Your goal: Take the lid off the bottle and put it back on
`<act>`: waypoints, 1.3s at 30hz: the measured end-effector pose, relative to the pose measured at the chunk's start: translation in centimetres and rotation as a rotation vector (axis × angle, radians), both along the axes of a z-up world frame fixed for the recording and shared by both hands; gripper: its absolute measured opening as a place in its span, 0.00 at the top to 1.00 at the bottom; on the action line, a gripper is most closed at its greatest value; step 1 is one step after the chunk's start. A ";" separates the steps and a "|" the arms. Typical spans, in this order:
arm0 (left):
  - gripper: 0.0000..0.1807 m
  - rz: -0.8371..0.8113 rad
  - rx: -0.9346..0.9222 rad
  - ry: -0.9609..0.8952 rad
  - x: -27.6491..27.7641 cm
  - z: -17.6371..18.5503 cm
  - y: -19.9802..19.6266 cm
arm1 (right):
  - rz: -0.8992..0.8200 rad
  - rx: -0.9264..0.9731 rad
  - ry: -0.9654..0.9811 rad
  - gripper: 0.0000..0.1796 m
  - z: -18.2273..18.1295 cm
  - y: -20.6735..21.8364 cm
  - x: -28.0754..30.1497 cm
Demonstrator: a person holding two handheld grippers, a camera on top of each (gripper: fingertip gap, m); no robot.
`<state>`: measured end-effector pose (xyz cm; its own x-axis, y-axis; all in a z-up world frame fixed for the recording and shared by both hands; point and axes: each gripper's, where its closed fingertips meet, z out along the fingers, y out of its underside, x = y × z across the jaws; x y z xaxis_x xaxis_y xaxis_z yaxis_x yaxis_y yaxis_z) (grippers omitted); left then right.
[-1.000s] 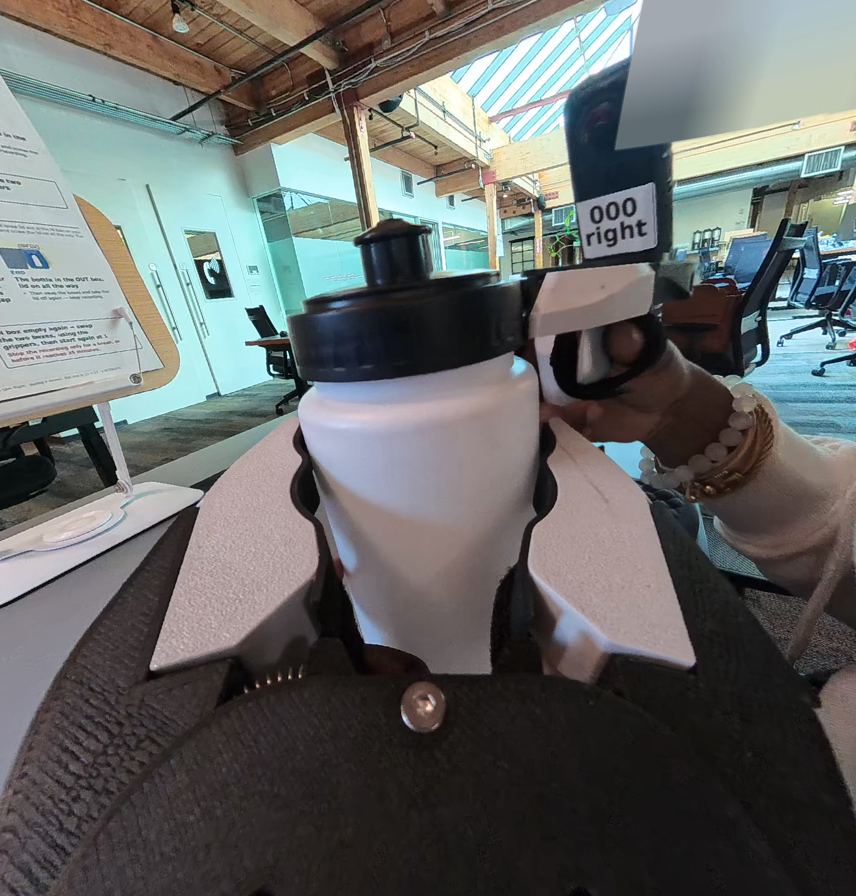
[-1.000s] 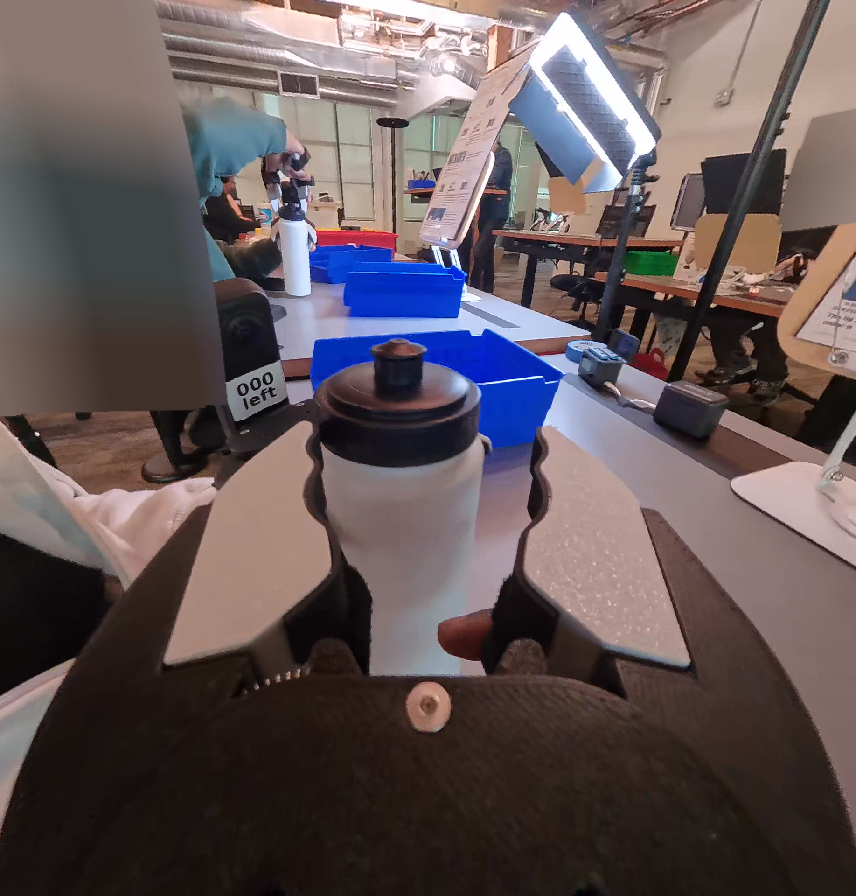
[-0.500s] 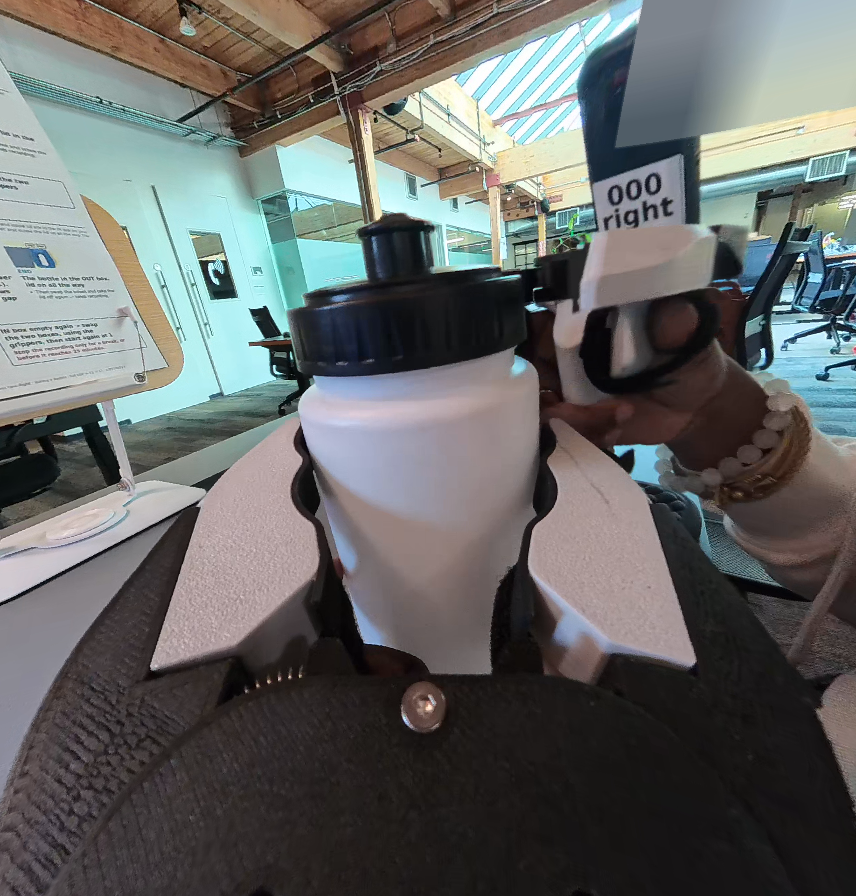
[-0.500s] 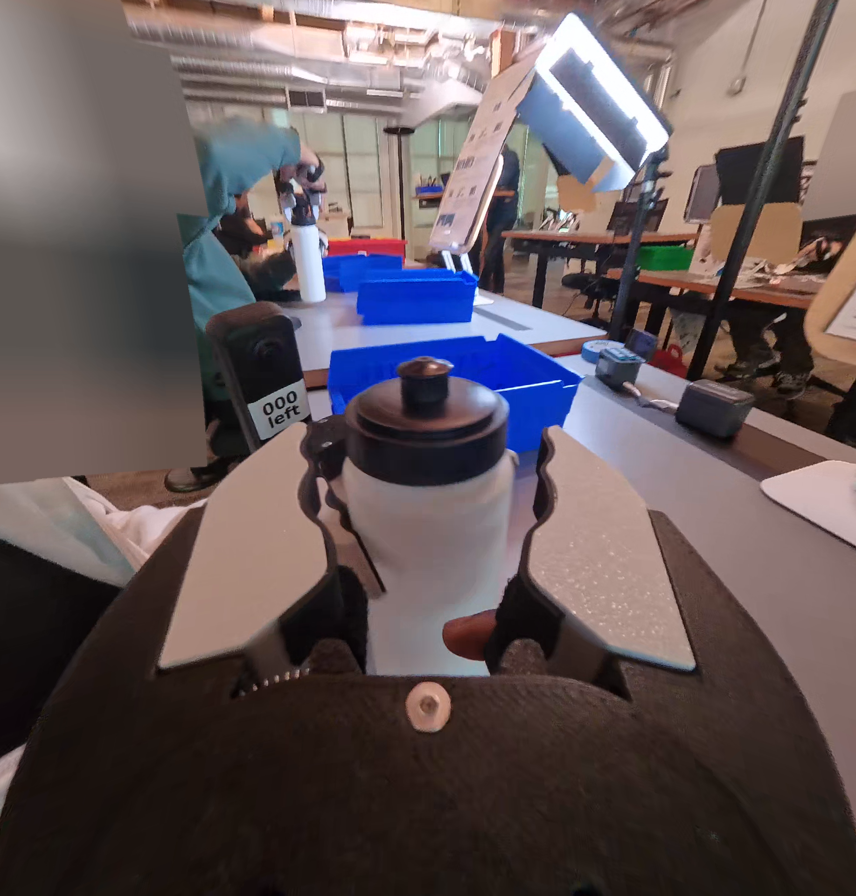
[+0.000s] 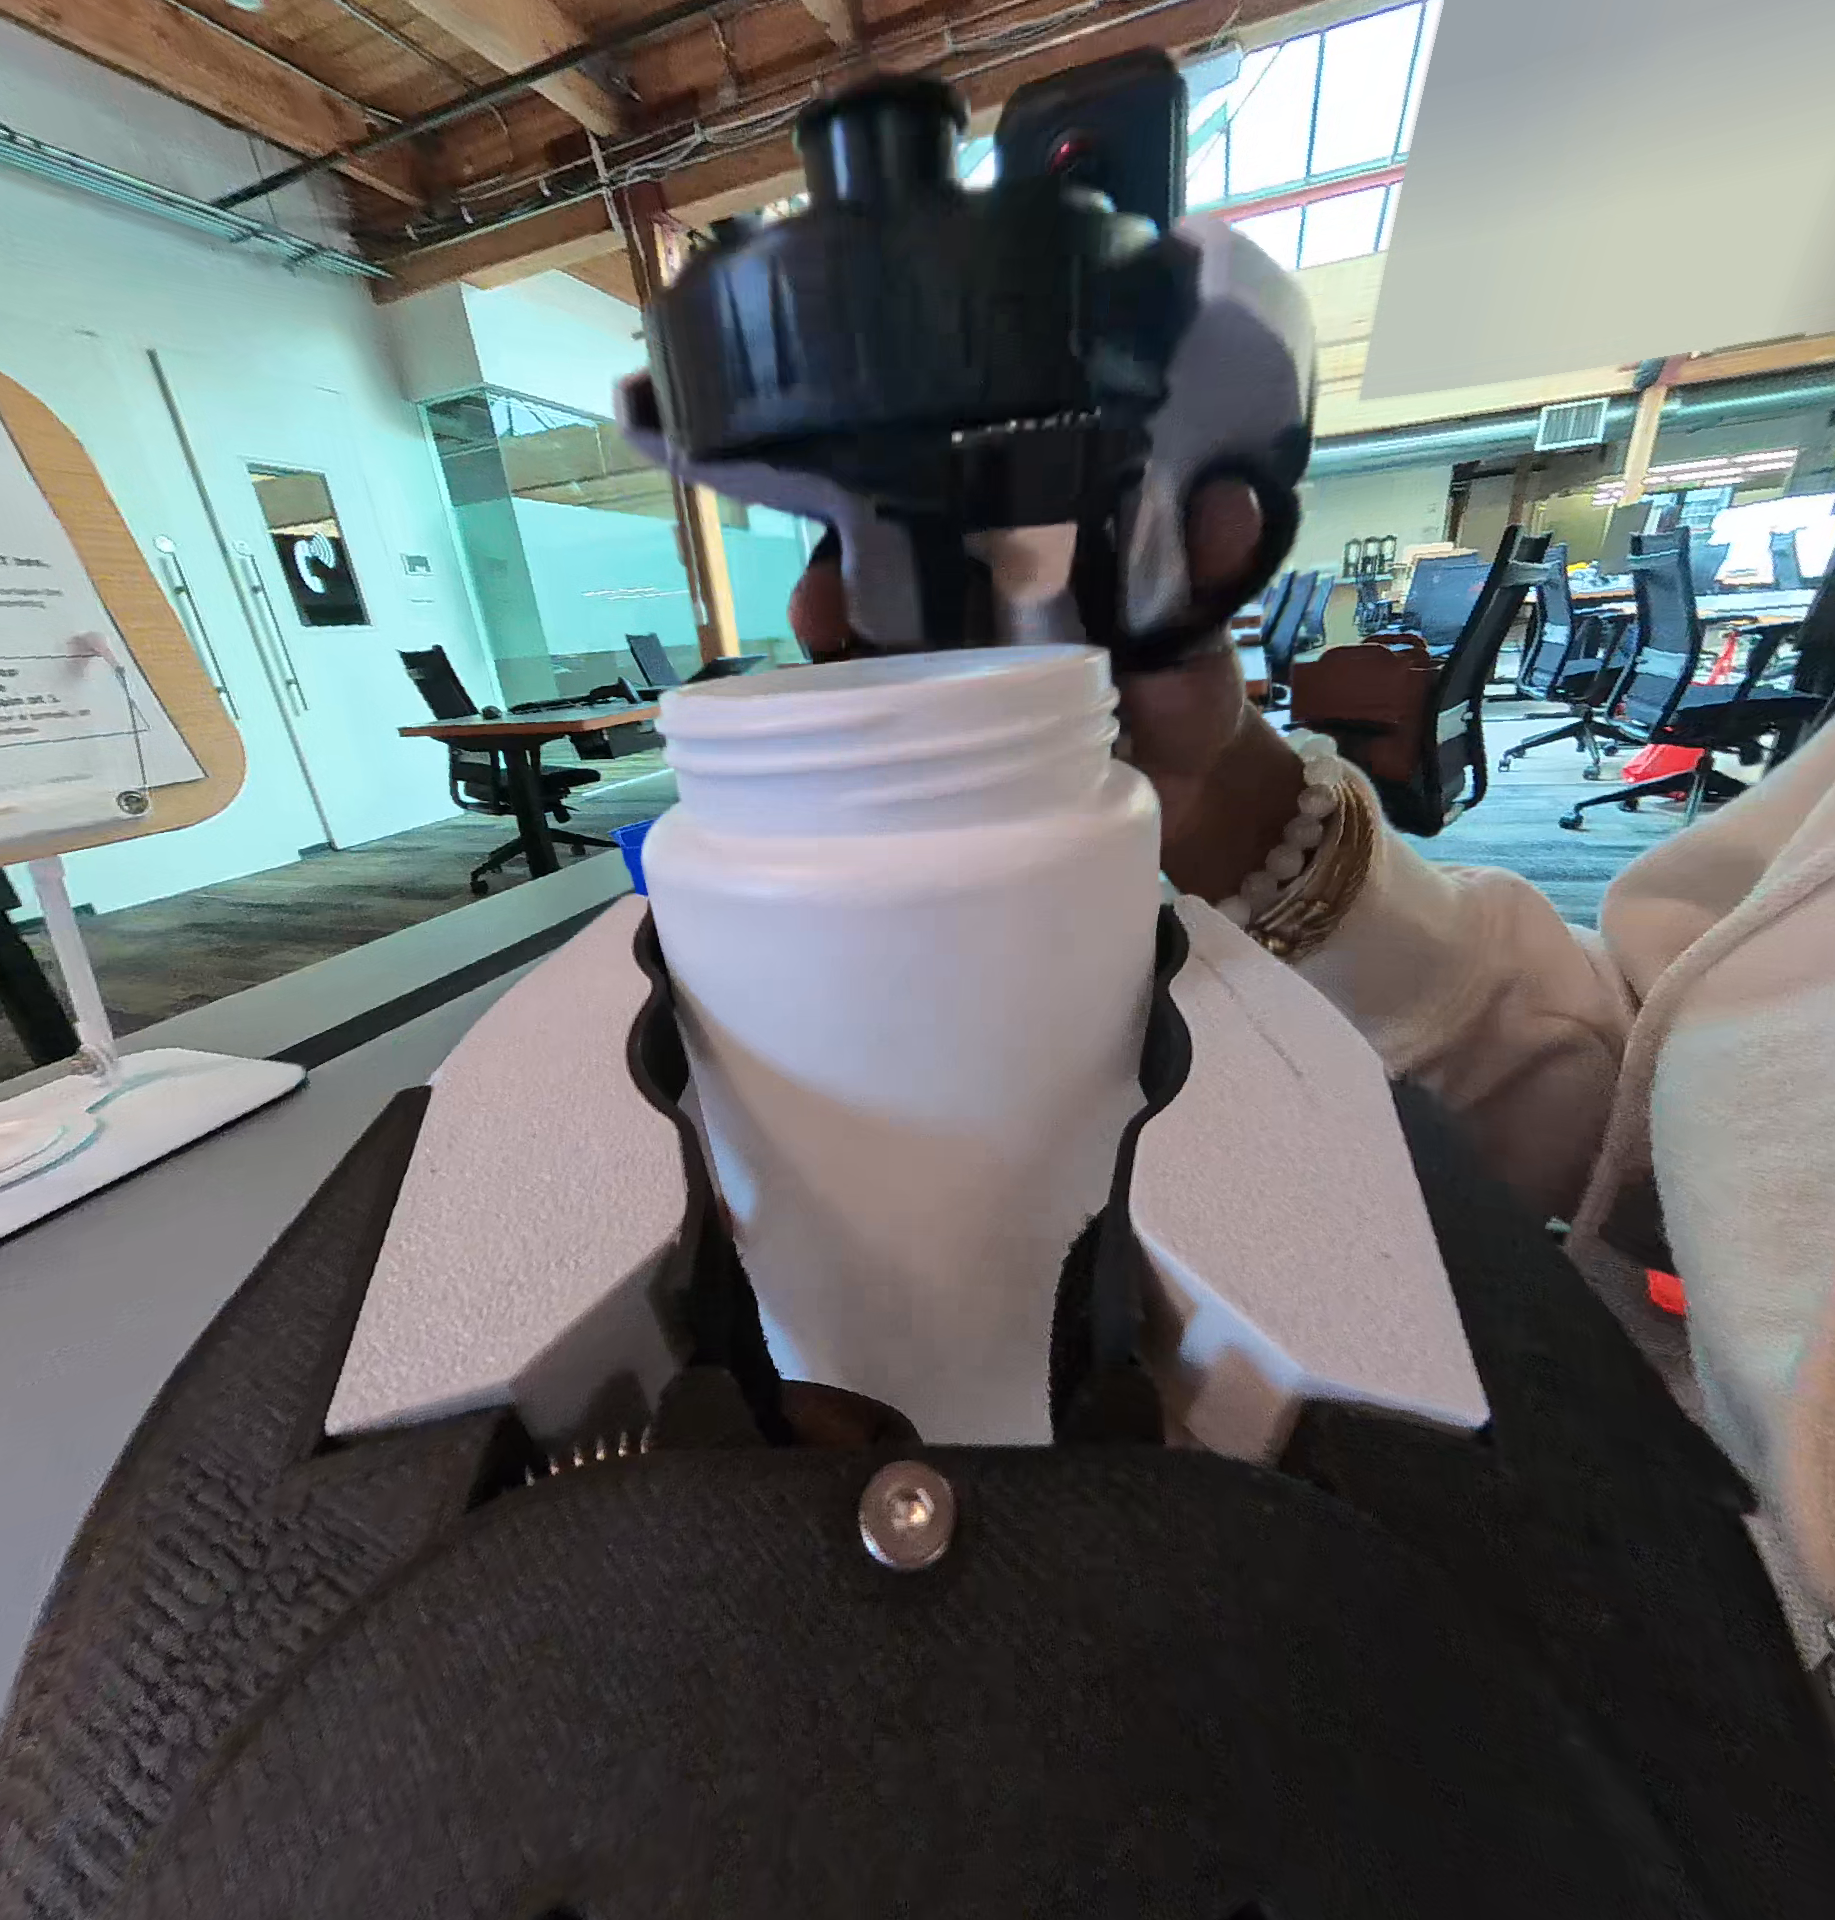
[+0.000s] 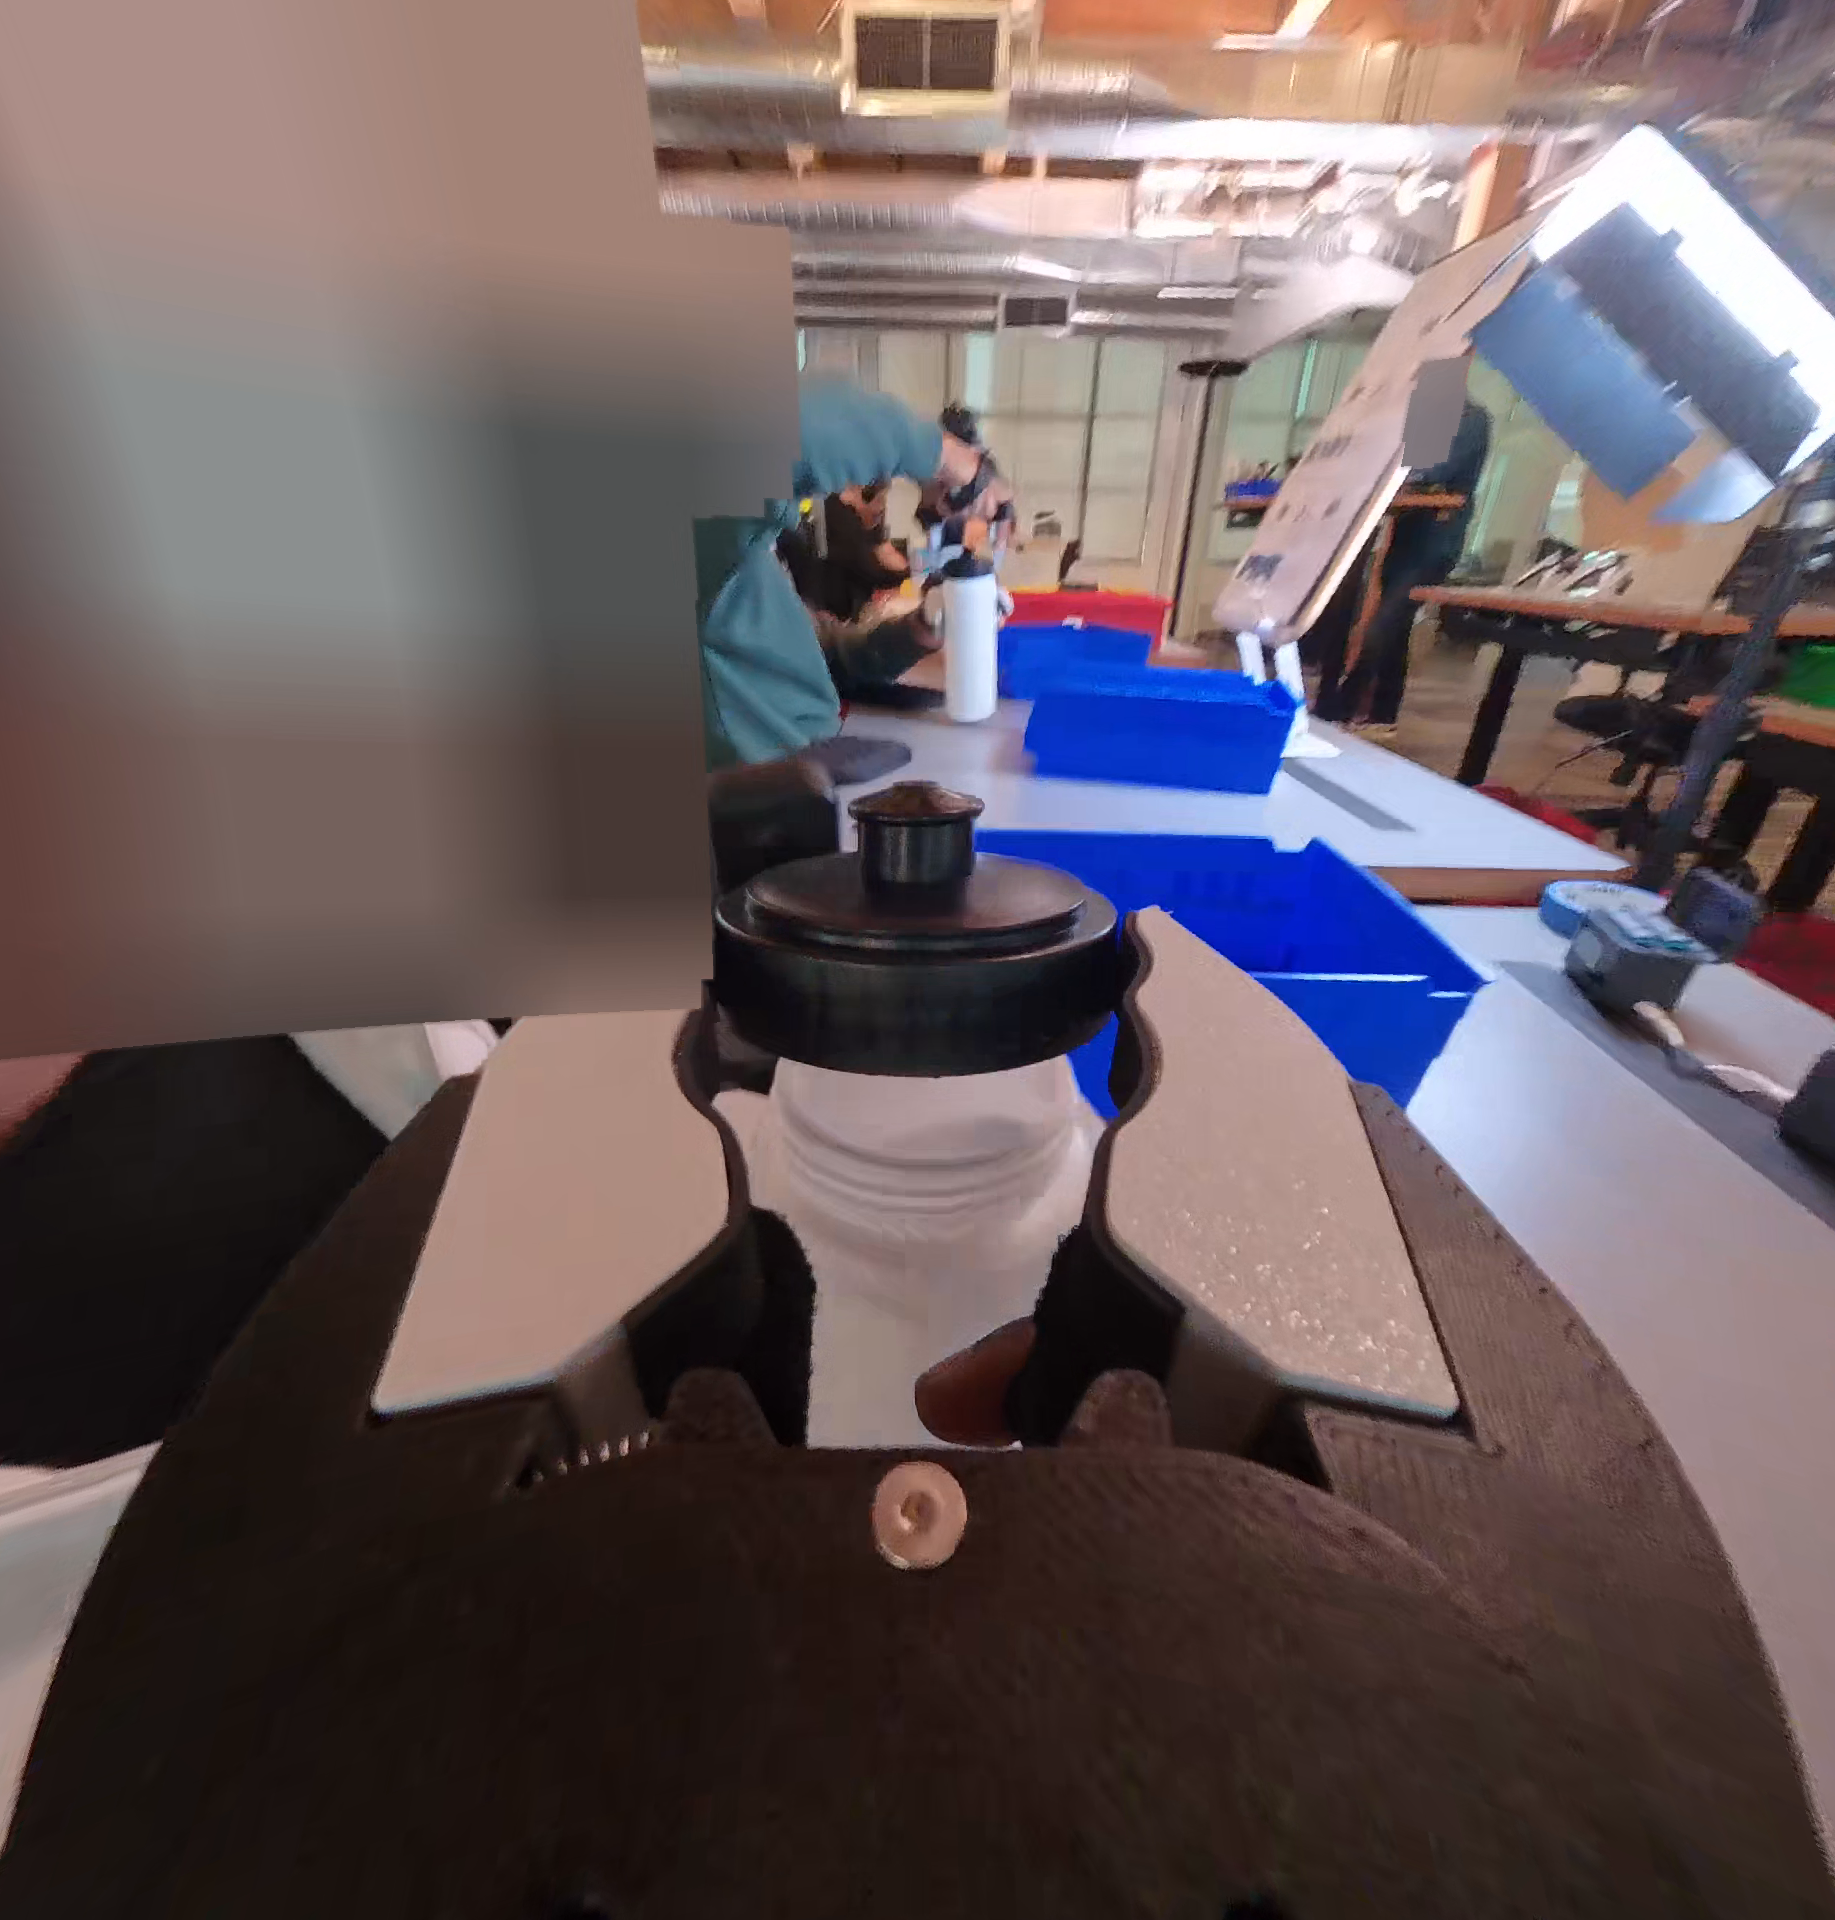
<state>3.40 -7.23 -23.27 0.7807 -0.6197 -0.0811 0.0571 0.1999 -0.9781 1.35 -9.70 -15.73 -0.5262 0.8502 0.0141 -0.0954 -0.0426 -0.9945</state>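
The lid [image 5: 892, 343] has come off the bottle [image 5: 902, 997]: a moment ago it sat screwed down on the neck, and now it hangs just above the open mouth, tilted, with the bare threads showing below it. The right gripper [image 6: 918, 1023] holds it, fingers [image 6: 1256, 1153] closed narrow on the black rim. The left gripper [image 5: 908, 1049] has not let go; its fingers [image 5: 539, 1174] clamp the white body of the bottle, which stands upright between them, off the worktop [image 5: 123, 1340].

So the first half of the task looks done, and what remains is to lower the lid square onto the threads and turn it tight. The tilt seems the main risk, since a crooked start could cross the threads.

Beyond the bottle in the right wrist view sits a blue bin [image 6: 1308, 935], with more blue bins [image 6: 1152, 717] farther back on the worktop and small grey devices [image 6: 1630, 951] to the right of the bottle. Left of the bottle in the left wrist view stands a sign on a stand [image 5: 51, 665]. None of these lies between lid and neck; the way down is open.
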 end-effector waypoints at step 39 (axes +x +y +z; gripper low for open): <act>0.52 0.053 0.012 -0.010 -0.6 0.1 0.3 | -1.647 -0.180 -1.037 0.51 -21.4 44.2 25.2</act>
<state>2.76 -6.91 -23.16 0.8135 -0.5760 -0.0804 0.0558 0.2148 -0.9751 26.52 34.51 -37.09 0.9068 0.3965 0.1431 0.3818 -0.6287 -0.6775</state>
